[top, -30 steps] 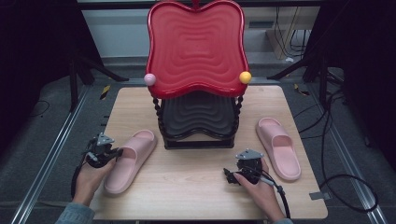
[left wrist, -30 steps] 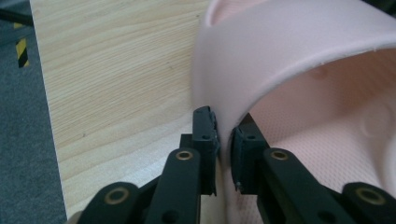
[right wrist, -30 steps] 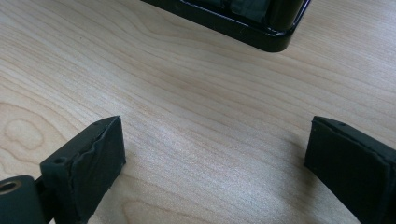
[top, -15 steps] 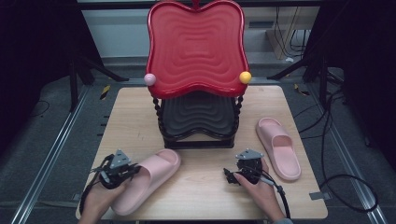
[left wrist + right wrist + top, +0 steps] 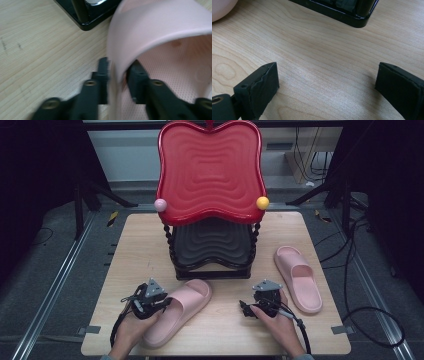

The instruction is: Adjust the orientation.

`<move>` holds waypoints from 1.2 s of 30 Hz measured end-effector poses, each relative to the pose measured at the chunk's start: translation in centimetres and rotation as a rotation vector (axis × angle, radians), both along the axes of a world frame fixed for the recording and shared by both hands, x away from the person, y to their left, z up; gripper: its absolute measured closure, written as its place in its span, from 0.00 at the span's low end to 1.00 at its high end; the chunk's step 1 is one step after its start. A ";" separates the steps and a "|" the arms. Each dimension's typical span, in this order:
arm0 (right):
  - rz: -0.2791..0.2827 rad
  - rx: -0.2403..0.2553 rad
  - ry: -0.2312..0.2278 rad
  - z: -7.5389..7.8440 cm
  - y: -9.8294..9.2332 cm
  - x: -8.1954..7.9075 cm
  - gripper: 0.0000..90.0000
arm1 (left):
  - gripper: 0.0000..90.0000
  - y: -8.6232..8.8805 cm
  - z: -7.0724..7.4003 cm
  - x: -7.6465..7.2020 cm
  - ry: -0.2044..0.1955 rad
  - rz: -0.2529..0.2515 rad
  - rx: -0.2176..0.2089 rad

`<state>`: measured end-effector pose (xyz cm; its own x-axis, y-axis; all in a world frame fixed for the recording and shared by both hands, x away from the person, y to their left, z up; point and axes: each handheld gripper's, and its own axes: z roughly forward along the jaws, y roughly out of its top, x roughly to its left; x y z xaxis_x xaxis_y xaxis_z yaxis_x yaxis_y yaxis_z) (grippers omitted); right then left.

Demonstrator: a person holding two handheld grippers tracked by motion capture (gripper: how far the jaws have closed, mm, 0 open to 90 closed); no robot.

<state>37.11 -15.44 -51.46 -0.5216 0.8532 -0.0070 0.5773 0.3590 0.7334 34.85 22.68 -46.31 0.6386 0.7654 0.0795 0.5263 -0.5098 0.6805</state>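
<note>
Left tongs (image 5: 159, 303) straddle the pink slipper's (image 5: 181, 309) strap edge, jaws just eased apart, no squeeze now. Slipper's at 6 o'clock from the black rack (image 5: 212, 251). Right tongs (image 5: 261, 306) gape wide over bare table (image 5: 225, 330).

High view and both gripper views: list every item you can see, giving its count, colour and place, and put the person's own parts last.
Table: one, light wood, centre of the high view.
Tiered rack: one, red wavy tray above a black one on twisted black posts, at the table's far middle.
Knobs: two, pink at the rack's left and yellow at its right.
Left slipper: one, pink, in front of the rack, slanted.
Right slipper: one, pink, right of the rack.
Left gripper: one, black; its jaws have just been opening, with the left slipper's strap edge between them.
Right gripper: one, black, jaws wide over bare wood.
Hands: two, at the near edge.
</note>
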 end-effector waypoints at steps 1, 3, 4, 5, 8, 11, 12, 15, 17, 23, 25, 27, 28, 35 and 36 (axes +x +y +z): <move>0.000 0.000 0.000 0.0 0.0 0.0 0.06 | 0.65 0.4 0.4 -0.5 -0.004 0.007 -0.013; 0.000 -0.002 -0.003 0.0 0.0 0.0 0.06 | 0.59 1.2 1.2 -1.5 -0.019 0.015 -0.033; 0.000 -0.003 -0.003 0.0 0.0 0.0 0.06 | 0.56 1.4 1.4 -1.9 -0.021 0.009 -0.048; 0.001 -0.001 -0.002 0.0 0.0 0.0 0.06 | 0.55 1.5 1.7 -2.6 -0.013 -0.011 -0.061; 0.000 -0.002 -0.002 0.0 0.0 0.0 0.06 | 0.51 1.1 2.1 -4.1 -0.005 -0.047 -0.090; 0.001 -0.001 -0.002 0.0 0.0 0.0 0.06 | 0.48 -0.1 2.2 -5.0 0.003 -0.070 -0.134; 0.001 -0.003 -0.003 0.0 0.0 0.0 0.06 | 0.47 -0.5 2.1 -5.0 0.001 -0.071 -0.149; 0.001 -0.002 -0.003 0.0 0.0 0.0 0.06 | 0.46 -1.8 1.3 -4.6 0.042 -0.083 -0.159; 0.001 -0.002 -0.003 0.0 0.0 0.0 0.06 | 0.47 -2.6 0.8 -4.2 0.063 -0.092 -0.140; 0.001 -0.002 -0.003 0.0 0.0 0.0 0.06 | 0.60 -3.7 0.3 -3.1 0.101 -0.081 -0.150; 0.001 -0.001 -0.002 0.0 0.0 0.0 0.06 | 0.67 -3.8 0.5 -2.9 0.095 -0.083 -0.158; 0.001 -0.002 -0.002 0.0 0.0 0.0 0.06 | 0.72 -4.0 0.5 -2.9 0.092 -0.083 -0.166; 0.001 -0.002 -0.003 0.0 0.0 0.0 0.06 | 0.74 -4.2 0.5 -2.9 0.091 -0.090 -0.169; 0.002 -0.002 -0.002 0.0 0.0 0.0 0.06 | 0.81 -5.0 -0.1 -2.5 0.096 -0.101 -0.137; 0.003 -0.001 -0.002 0.0 0.0 0.0 0.06 | 0.83 -5.1 -0.1 -2.4 0.097 -0.101 -0.134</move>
